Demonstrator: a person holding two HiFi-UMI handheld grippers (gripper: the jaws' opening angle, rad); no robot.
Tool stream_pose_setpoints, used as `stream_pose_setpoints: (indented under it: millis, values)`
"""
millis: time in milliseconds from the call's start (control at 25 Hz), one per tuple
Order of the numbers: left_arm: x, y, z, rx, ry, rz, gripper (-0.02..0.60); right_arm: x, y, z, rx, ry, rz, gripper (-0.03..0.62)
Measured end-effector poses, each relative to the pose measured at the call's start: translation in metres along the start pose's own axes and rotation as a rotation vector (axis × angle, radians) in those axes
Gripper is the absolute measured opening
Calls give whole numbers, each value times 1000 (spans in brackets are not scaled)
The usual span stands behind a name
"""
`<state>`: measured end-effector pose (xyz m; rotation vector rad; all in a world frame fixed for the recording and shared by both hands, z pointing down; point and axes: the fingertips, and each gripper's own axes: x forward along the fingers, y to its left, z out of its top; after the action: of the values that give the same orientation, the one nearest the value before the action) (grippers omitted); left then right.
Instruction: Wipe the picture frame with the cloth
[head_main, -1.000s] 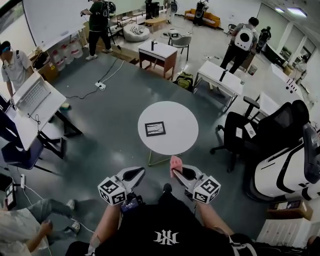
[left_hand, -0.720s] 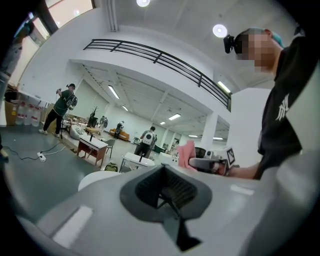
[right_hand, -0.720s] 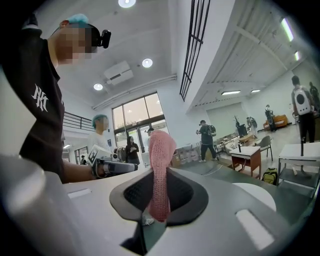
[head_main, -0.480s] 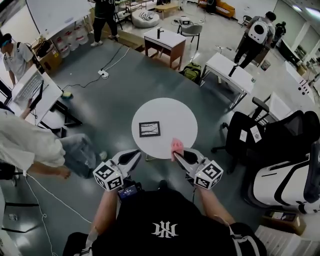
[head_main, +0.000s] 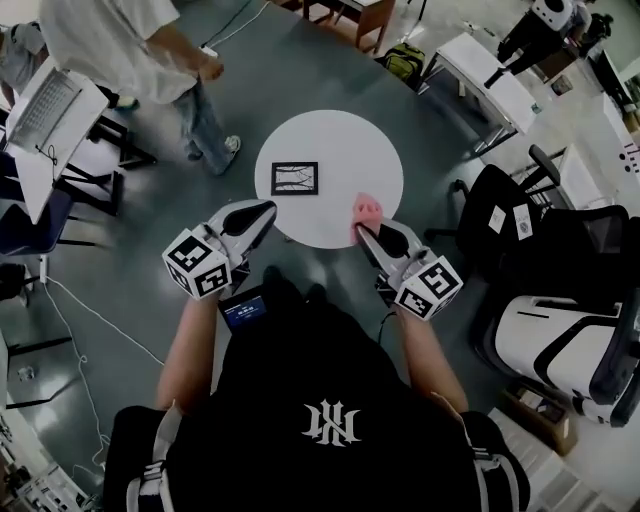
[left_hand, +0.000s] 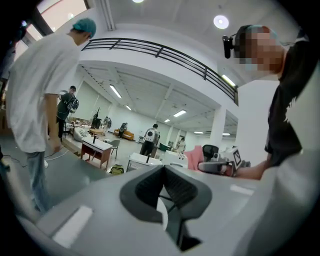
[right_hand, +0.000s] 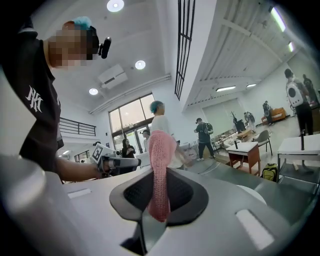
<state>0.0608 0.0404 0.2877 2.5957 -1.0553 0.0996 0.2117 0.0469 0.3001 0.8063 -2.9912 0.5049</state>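
Observation:
The picture frame (head_main: 295, 178), black-edged with a pale print, lies flat on the left half of the round white table (head_main: 340, 140). My left gripper (head_main: 266, 211) hovers at the table's near-left edge, just below the frame, shut with nothing in it (left_hand: 164, 167). My right gripper (head_main: 362, 229) is over the near-right edge, shut on a pink cloth (head_main: 366, 209) that sticks up from its jaws. In the right gripper view the cloth (right_hand: 160, 165) stands upright between the pads. The cloth is to the right of the frame and does not touch it.
A person in a white shirt and jeans (head_main: 150, 40) stands close to the table's far left. A black office chair (head_main: 510, 215) and a white one (head_main: 560, 350) sit to the right. A desk with a laptop (head_main: 50, 110) is at the left.
I have closed in on the table, so both grippers now reach its near edge. The person in white has walked in from the left to the table's far-left side.

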Motion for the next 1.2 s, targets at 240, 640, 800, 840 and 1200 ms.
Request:
stream_pose_setpoints:
  millis: [240, 640, 800, 840, 1200]
  values:
    - [15, 53, -10, -71, 20, 28, 3, 30, -23, -9, 39, 36, -3, 41]
    - [37, 155, -38, -167, 108, 15, 3, 115, -64, -35, 123, 108, -24, 41]
    - [49, 201, -53, -209, 173, -5, 3, 154, -82, -50, 147, 152, -44, 41]
    - [53, 211, -58, -224, 191, -15, 3, 162, -87, -53, 153, 162, -48, 41]
    - [76, 288, -110, -310, 372, -90, 3, 235, -116, -84, 205, 241, -87, 41]
